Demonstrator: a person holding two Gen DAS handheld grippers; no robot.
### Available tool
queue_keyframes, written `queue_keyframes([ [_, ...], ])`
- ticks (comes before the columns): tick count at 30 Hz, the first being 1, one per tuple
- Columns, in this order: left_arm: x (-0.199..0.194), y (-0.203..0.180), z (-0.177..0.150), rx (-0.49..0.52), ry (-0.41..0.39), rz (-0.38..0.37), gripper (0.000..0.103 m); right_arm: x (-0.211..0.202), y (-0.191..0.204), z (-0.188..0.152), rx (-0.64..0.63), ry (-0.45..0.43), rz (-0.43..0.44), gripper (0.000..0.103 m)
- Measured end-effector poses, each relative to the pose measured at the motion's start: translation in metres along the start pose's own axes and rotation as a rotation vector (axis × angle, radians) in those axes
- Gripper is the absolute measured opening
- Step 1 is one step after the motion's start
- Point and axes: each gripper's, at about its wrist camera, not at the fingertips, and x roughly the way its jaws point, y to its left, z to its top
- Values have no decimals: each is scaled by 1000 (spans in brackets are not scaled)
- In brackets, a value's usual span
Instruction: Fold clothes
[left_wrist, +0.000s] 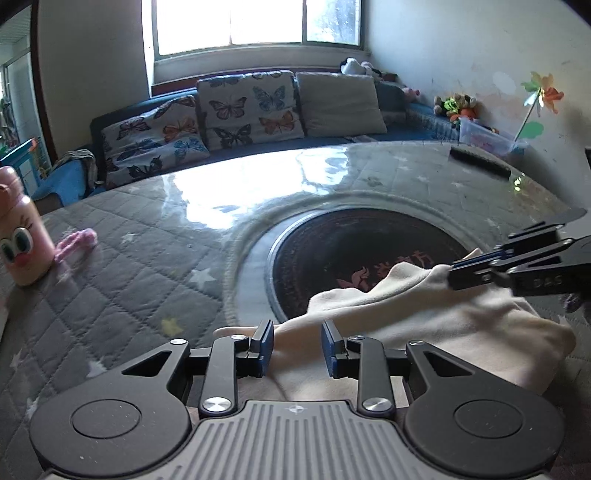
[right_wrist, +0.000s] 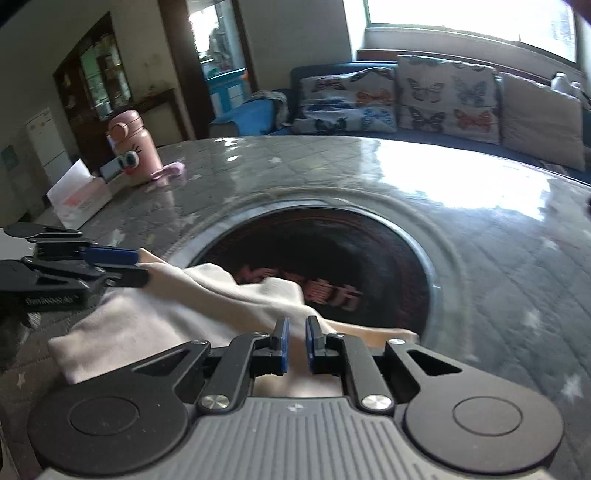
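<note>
A cream garment (left_wrist: 443, 332) lies bunched on the near side of the table, partly over a dark round inset (left_wrist: 362, 251). My left gripper (left_wrist: 295, 332) has a fold of it between its blue pads, jaws a little apart, and the cloth fills the gap. In the right wrist view the left gripper (right_wrist: 136, 264) pinches a raised edge of the garment (right_wrist: 166, 306). My right gripper (right_wrist: 297, 332) stands nearly shut, with a thin fold between its pads. Seen from the left wrist, the right gripper (left_wrist: 452, 271) holds a lifted corner above the inset.
The table wears a grey quilted star cover (left_wrist: 122, 288) under a glossy sheet. A pink bottle (right_wrist: 131, 151), a small pink thing (left_wrist: 77, 240) and a white box (right_wrist: 77, 199) stand at its left. A black remote (left_wrist: 480, 162) lies far right. A sofa with butterfly cushions (left_wrist: 240, 107) is behind.
</note>
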Motion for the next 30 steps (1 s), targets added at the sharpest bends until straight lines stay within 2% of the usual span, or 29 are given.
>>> queue_keyframes([
  [5,19,1,1,-12,39,12,32,21,9,4,-36,30,-15,9],
  [11,22,1,3,-14,33,8,33,15,16,11,-37,-1,14,10],
  [14,24,2,3,-24,38,13,36,26,21,11,-41,17,20,11],
  [18,17,2,3,-25,23,22,47,26,27,12,-45,10,7,13],
  [20,13,0,3,-27,15,22,52,21,32,12,-55,-1,13,23],
  [25,2,-5,-2,-39,3,38,62,22,41,7,-79,19,18,28],
  [27,-4,-6,-4,-43,-7,49,76,17,45,5,-86,14,20,35],
  [28,-8,-7,-5,-44,-12,55,79,14,47,3,-89,11,22,42],
  [30,-14,-8,-7,-47,-21,68,83,9,51,1,-97,7,24,44],
])
